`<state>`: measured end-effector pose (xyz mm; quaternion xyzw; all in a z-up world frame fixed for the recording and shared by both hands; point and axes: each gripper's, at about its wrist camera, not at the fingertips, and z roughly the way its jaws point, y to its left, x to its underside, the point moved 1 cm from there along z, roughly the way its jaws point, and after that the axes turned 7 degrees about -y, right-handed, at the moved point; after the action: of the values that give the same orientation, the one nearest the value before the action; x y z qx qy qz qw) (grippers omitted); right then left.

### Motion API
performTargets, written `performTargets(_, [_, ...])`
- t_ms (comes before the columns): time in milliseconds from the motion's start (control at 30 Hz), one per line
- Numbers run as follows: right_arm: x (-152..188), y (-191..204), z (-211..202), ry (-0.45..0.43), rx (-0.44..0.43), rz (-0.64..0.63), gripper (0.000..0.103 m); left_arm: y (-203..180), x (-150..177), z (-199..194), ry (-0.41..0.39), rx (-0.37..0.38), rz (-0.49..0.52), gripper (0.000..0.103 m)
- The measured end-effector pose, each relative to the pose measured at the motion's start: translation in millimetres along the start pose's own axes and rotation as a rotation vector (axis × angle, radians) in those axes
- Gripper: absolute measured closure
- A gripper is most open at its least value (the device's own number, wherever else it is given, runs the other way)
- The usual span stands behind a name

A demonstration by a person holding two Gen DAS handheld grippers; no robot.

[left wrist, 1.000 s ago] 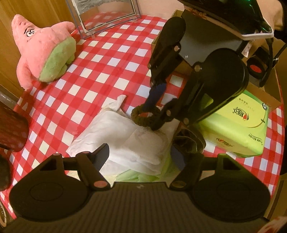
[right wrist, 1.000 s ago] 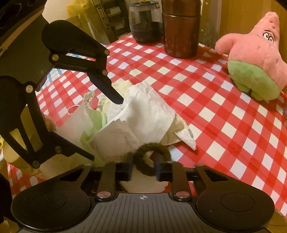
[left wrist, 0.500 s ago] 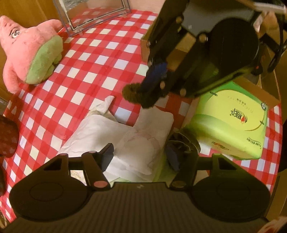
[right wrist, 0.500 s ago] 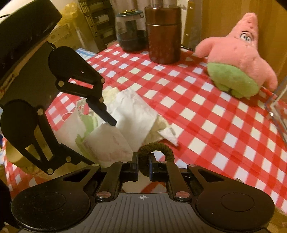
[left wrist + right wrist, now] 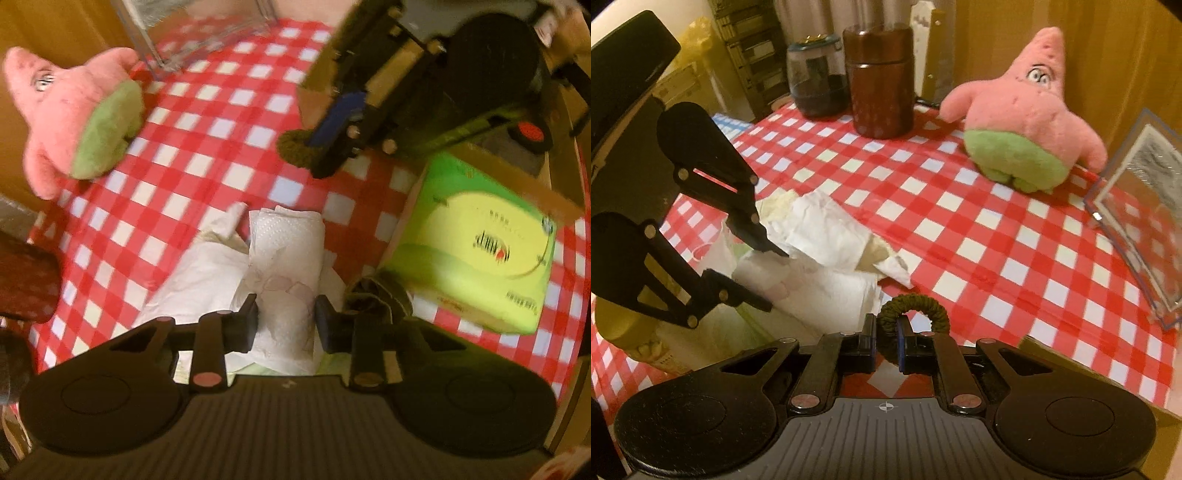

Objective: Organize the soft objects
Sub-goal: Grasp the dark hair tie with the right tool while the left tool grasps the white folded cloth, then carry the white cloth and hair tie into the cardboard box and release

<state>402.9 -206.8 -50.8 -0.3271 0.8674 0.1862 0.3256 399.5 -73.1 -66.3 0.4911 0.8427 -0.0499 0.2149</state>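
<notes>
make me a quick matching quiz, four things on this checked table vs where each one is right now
Things:
1. hair tie
2. white tissues
3. pink plush star
4. green tissue pack

Places:
a. at the table's far edge by the wooden wall
b. pinched in the right gripper
c. beside the cardboard box
d. between the left gripper's fingers

Pairs: 1-b, 2-d, 3-a, 4-c

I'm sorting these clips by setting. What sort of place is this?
Most likely a home dining or kitchen table: a red-checked tablecloth, jars at the back, a pink plush toy and a green tissue pack.
</notes>
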Motion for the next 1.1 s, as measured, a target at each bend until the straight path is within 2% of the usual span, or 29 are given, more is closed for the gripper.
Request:
performTargets(200, [0.3, 4.9, -32.8, -0.042, 0.047, 0.056, 0.092, 3.0, -9.2, -31.0, -0.068, -0.049, -0.118, 0.074])
performTargets(433, [9.4, 17.3, -88.2, -0.095, 0.133, 0.141, 0.092, -17.4, -18.8, -69.6, -0.146, -0.108, -0.254, 0.074])
performTargets(667, [32.7, 35.2, -147.9, -0.146, 0.202, 0.204, 0.093, -59.4, -28.1, -107.6, -0.258, -0.133, -0.391, 0.074])
performTargets(800, [55.3, 43.0, -181.9, -0.171, 0.253, 0.244, 0.092, -91.0, -34.6, -125.2, -0.306, -0.136, -0.436, 0.074])
performTargets(1100, [111.6, 54.0, -239.7, -0.214, 0.315, 0.339, 0.092, -157.6, -42.7, -134.5, -0.374, -0.104, -0.554, 0.074])
